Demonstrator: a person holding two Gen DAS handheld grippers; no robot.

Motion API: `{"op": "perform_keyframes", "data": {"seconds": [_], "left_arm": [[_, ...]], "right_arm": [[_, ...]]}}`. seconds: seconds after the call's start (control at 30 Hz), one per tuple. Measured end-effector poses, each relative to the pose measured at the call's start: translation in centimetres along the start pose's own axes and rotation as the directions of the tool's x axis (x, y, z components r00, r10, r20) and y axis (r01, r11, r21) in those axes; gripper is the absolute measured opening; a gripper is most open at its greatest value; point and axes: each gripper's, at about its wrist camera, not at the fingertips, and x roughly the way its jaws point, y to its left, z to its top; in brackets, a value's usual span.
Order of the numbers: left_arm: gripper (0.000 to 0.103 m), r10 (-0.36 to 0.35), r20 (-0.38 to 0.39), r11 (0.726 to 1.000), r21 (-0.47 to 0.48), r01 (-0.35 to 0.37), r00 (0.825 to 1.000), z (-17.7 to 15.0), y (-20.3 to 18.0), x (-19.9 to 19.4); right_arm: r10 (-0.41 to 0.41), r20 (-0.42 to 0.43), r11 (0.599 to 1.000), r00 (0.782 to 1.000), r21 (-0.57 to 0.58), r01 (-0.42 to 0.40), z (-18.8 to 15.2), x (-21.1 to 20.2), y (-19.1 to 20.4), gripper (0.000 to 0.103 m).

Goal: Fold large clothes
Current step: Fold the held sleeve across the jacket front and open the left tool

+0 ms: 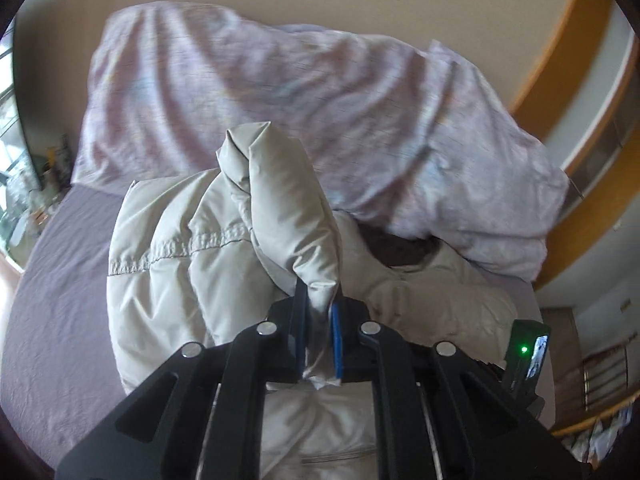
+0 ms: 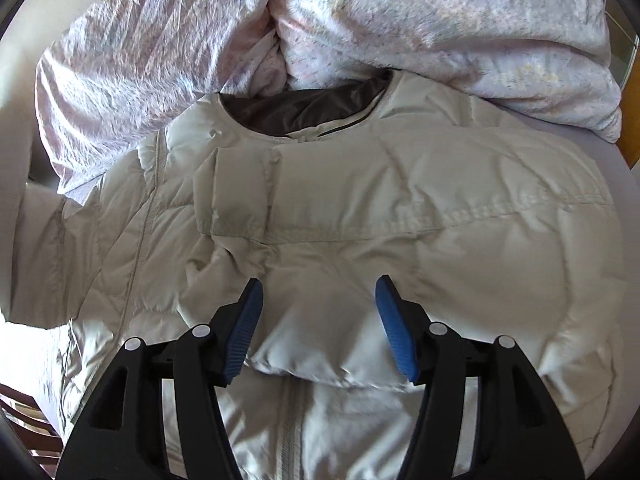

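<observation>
Your left wrist camera looks steeply down along its tongs (image 1: 318,312) from higher up; your right wrist camera sits close above the jacket (image 2: 340,208). Both views share the jacket and the crumpled duvet (image 1: 280,92) behind it.

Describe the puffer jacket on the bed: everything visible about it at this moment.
The puffer jacket is off-white, quilted and shiny, with stitched seams, a front zip and a dark lining at the collarless neck. It lies front up on the lilac bed sheet, neck against the crumpled floral duvet. One sleeve lies folded across the chest. The left gripper is shut on the other sleeve's end, lifting it. The right gripper hangs open above the folded sleeve.
</observation>
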Motion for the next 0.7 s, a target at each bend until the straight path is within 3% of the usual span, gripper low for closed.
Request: {"op": "perform_keyframes", "data": {"seconds": [0.1, 0.33, 0.53, 0.7], "left_arm": [[0.010, -0.050, -0.030, 0.998, 0.045, 0.051, 0.998, -0.4, -3.2, 1.5], [0.010, -0.114, -0.121, 0.986, 0.110, 0.128, 0.986, -2.3, -9.1, 5.3], [0.012, -0.113, -0.198, 0.980, 0.139, 0.142, 0.974, -4.0, -11.0, 8.1], [0.021, -0.099, -0.249, 0.981, 0.136, 0.136, 0.964, -5.0, -11.1, 9.9]], "right_arm": [[-0.014, 0.016, 1.000, 1.000, 0.024, 0.013, -1.0, -1.1, -1.6, 0.067], [-0.012, 0.036, 0.996, 0.999, 0.088, 0.009, -2.2, -2.6, -5.3, 0.067], [-0.009, 0.047, 0.993, 0.999, 0.114, 0.004, -2.9, -3.5, -6.7, 0.067], [-0.011, 0.047, 0.994, 0.999, 0.105, 0.006, -3.1, -3.6, -6.9, 0.067]]}}
